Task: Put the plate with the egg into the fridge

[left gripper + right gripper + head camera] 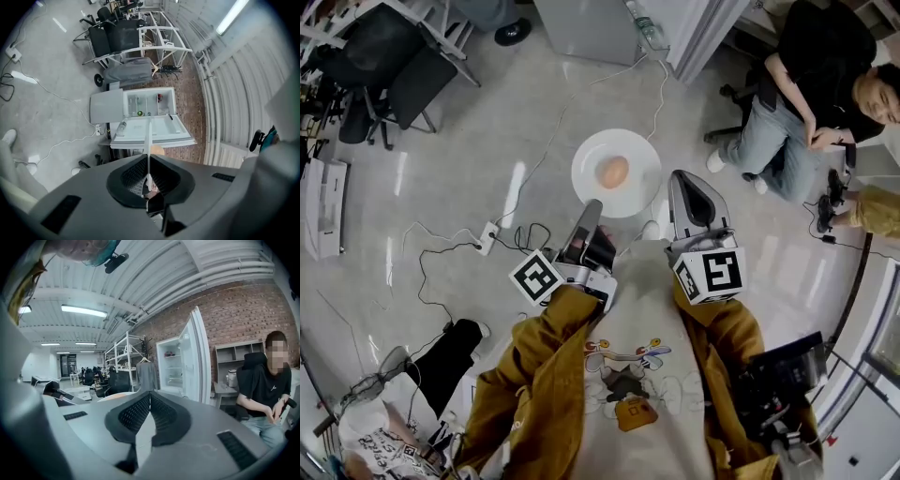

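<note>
A white plate (619, 200) with a brown egg (613, 172) on it hangs over the floor in the head view. My left gripper (590, 208) is shut on the plate's near rim. In the left gripper view the plate (149, 140) runs edge-on between the jaws, with the egg (158, 150) just past them. Further off stands the white fridge (143, 112), its door swung open and its shelves showing. My right gripper (679, 178) is beside the plate's right edge, shut with nothing in it. The right gripper view shows the jaws (150, 393) closed, and the open fridge (180, 364) ahead.
A person (806, 94) sits on a chair at the upper right. White cables and a power strip (487, 237) lie on the floor to the left. Black office chairs (389, 80) stand at the upper left. A white shelf rack (161, 37) stands behind the fridge.
</note>
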`<state>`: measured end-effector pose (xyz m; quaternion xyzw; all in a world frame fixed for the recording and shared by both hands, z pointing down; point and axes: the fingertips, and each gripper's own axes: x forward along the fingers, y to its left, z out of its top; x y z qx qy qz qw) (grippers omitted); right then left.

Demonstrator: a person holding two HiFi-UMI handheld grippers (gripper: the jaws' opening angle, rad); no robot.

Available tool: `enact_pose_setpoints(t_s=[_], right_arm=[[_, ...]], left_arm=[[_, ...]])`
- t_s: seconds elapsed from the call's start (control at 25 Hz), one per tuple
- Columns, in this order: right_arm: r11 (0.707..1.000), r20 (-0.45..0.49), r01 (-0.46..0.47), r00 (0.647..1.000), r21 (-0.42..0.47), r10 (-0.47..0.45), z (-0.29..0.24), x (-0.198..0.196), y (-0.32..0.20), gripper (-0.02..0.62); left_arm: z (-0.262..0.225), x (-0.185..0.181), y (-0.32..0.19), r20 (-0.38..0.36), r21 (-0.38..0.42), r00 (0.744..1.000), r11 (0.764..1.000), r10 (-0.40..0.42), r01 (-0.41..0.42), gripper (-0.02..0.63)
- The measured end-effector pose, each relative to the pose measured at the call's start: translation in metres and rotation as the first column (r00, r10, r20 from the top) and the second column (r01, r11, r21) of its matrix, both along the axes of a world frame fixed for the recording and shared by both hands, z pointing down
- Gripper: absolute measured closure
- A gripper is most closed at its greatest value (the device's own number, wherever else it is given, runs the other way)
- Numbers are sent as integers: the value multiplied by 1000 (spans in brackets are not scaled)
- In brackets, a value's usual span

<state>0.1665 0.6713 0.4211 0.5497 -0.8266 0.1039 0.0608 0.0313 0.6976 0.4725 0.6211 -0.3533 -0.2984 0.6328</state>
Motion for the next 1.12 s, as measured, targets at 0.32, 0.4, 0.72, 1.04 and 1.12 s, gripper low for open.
enact_pose_setpoints(t_s=[0.32,0.4,0.72,1.04,1.12], right_arm=[[995,28,-101,994,-21,102,9,-25,-3,588],[994,37,-108,993,-25,108,15,-49,-2,589],[988,42,-143,989,-51,145,17,-68,-2,588],[988,60,-136,988,-70,141,20,-79,-22,588],[990,67,-118,990,-71,123,23,-83,-28,588]], left_arm=[[8,-50,0,-8,-47,1000,999,-21,21,584],[13,-77,2,8,-58,1000,998,-24,24,584],[21,-103,-8,1,-75,1000,997,4,-4,584],[16,-115,-26,-3,-73,1000,997,-15,15,584],[19,-119,-29,6,-83,1000,996,-31,31,584]])
